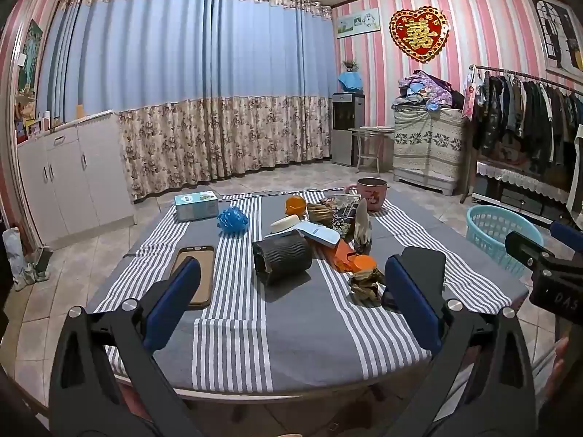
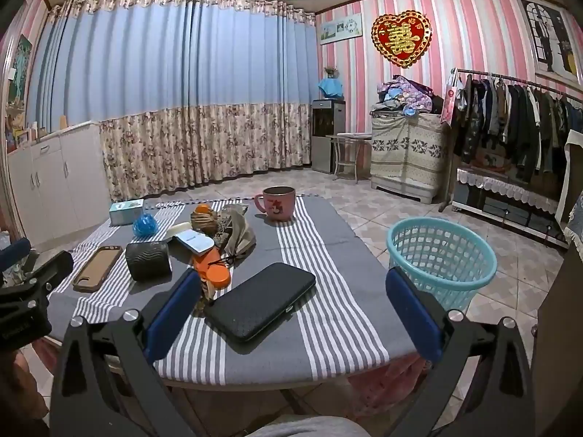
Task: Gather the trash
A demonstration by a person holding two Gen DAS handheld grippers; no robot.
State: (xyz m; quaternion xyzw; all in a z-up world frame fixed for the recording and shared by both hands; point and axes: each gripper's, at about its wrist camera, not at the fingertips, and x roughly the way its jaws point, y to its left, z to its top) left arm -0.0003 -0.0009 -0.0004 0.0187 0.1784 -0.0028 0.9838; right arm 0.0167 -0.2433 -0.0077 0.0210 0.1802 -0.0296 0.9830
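Left tool (image 1: pixel 291 280) and right tool (image 2: pixel 293 307) both gape wide and empty above the striped-cloth desk (image 1: pixel 233 346), where the crumpled brown paper scrap (image 1: pixel 366 286) lies at one o'clock beside the left tool's right finger, nearer than the light-blue plastic mesh basket (image 2: pixel 442 255).

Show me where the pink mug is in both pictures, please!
Left wrist view: the pink mug stands at the far edge of the striped table, right of centre, behind the pile of clutter.
Right wrist view: the pink mug stands at the table's far edge, near the picture's middle, with bare cloth around it.
Shared landmark: the turquoise basket on the floor, right of the table in both views.
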